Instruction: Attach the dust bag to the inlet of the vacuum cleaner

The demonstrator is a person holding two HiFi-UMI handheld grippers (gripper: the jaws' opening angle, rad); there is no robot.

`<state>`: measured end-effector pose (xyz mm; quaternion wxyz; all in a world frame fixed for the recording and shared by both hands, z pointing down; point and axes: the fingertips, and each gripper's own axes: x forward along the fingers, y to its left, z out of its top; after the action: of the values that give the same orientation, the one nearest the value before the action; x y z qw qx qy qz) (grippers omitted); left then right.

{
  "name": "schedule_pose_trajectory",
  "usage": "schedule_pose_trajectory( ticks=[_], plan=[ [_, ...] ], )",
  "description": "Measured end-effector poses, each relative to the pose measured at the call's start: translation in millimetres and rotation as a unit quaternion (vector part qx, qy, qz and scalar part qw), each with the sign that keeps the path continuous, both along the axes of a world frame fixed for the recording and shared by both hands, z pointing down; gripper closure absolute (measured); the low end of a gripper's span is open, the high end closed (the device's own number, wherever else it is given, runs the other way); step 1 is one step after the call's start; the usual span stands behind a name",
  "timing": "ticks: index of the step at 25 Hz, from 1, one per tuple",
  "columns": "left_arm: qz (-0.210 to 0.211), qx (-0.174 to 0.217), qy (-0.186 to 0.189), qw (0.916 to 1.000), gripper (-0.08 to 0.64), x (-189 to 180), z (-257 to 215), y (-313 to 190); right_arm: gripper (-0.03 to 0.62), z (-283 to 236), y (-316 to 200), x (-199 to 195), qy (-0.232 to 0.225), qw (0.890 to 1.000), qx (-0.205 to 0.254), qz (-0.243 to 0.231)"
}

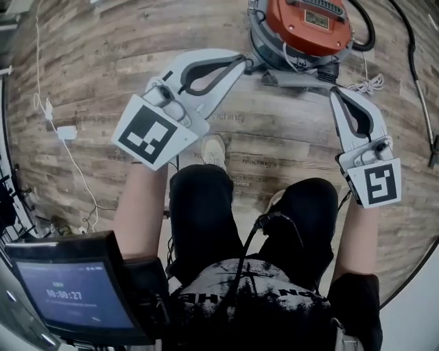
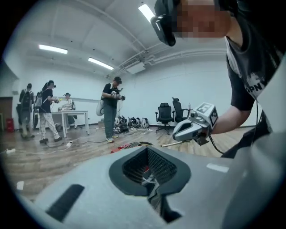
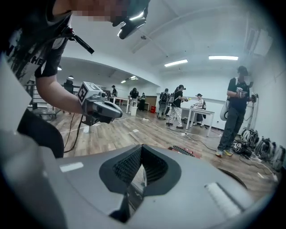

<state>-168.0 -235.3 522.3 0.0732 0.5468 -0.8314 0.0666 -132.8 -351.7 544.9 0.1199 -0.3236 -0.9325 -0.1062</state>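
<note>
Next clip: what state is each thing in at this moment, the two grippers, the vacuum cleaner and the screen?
left gripper, shut, nothing between its jaws
right gripper, shut, nothing between its jaws
vacuum cleaner, standing on the wood floor, orange top on, neither gripper touching it
screen, on, showing a timer

An orange-red-lidded, grey-bodied round vacuum cleaner (image 1: 305, 24) is standing just ahead of both tools' tips. The pale grey plastic left gripper (image 1: 244, 62) and matching right gripper (image 1: 335, 92) are showing black jaw linings and black-on-white square markers. Beneath them, streaky grey-brown wooden floor planks (image 1: 103, 75) are running crosswise.
</note>
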Motion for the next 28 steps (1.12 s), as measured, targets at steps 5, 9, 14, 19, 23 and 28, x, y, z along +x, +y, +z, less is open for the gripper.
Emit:
schedule_pose_trajectory(
  ticks=[5, 9, 14, 19, 23, 28],
  plan=[
    [-0.059, 0.008, 0.015, 0.9981, 0.558, 14, -89, 42, 0.586, -95, 41, 19, 0.03, 0.998, -0.018, -0.058],
    [-0.057, -0.009, 0.032, 0.9978, 0.558, 34, -184, 59, 0.586, -200, 72, 17, 0.028, 0.995, -0.027, -0.097],
    [-0.076, 0.025, 0.09, 0.9927, 0.558, 53, -309, 93, 0.586, -332, 140, 25, 0.011, 0.99, -0.055, -0.13],
    [-0.061, 0.035, 0.091, 0.9934, 0.558, 57, -379, 117, 0.587, -397, 169, 30, 0.041, 0.991, -0.058, -0.113],
    [-0.045, 0.034, 0.057, 0.9968, 0.558, 48, -406, 126, 0.586, -421, 181, 22, 0.017, 0.993, -0.065, -0.094],
    [-0.022, 0.037, 0.035, 0.9984, 0.558, 51, -426, 128, 0.586, -448, 182, 14, -0.005, 0.995, -0.064, -0.071]
  ],
)
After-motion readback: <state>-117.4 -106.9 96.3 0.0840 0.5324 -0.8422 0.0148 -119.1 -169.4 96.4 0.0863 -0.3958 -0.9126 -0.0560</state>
